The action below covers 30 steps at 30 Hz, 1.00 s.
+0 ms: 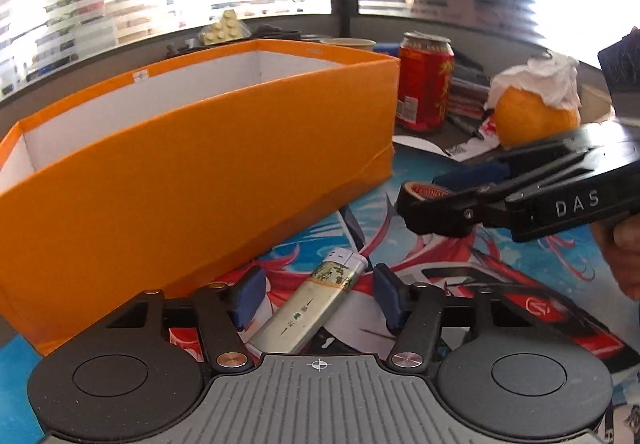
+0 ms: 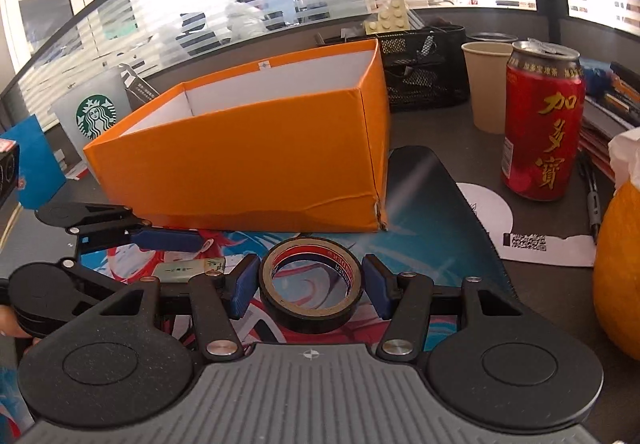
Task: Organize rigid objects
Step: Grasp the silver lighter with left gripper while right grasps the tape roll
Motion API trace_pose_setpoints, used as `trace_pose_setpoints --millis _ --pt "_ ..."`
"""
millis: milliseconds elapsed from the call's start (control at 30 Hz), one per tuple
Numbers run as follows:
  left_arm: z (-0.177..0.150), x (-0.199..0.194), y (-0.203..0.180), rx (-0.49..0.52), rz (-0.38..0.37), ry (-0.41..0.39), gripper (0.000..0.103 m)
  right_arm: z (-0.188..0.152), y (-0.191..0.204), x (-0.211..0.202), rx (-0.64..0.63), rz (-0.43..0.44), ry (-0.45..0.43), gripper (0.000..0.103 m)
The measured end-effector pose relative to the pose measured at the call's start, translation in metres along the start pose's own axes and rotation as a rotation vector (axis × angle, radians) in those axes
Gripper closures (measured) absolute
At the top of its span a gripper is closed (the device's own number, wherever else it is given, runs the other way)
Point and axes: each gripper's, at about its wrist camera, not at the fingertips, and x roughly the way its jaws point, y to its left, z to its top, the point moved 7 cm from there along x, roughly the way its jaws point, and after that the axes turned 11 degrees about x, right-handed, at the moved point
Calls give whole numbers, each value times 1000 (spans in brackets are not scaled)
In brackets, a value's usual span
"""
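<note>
An open orange box [image 1: 192, 163] with a white inside stands on a printed desk mat; it also shows in the right wrist view [image 2: 256, 155]. My left gripper [image 1: 316, 296] is open, its blue pads on either side of a silver lighter [image 1: 316, 304] that lies on the mat; the lighter also shows in the right wrist view [image 2: 188, 268]. My right gripper [image 2: 310, 284] is open around a black tape roll [image 2: 312, 288] on the mat, with small gaps at both pads. The roll also shows in the left wrist view [image 1: 428, 203], partly hidden by the right gripper.
A red drink can [image 2: 540, 119], a paper cup [image 2: 488, 83] and a black mesh organizer [image 2: 424, 67] stand behind the mat. An orange fruit [image 1: 536, 115] topped with tissue sits at the right. A Starbucks cup [image 2: 94, 111] stands left of the box. Papers and pens lie near the can.
</note>
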Motion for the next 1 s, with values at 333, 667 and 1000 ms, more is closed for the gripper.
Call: trace_pose_setpoints --millis 333,667,1000 --pt "0 -8 -11 -1 107 13 51 -9 7 2 -76 -40 16 50" --pt "1 -16 -30 50 156 9 82 -28 14 -4 -238 -125 19 46" --pt "-25 -47 -23 -29 285 52 82 -31 23 -3 -237 -95 20 50"
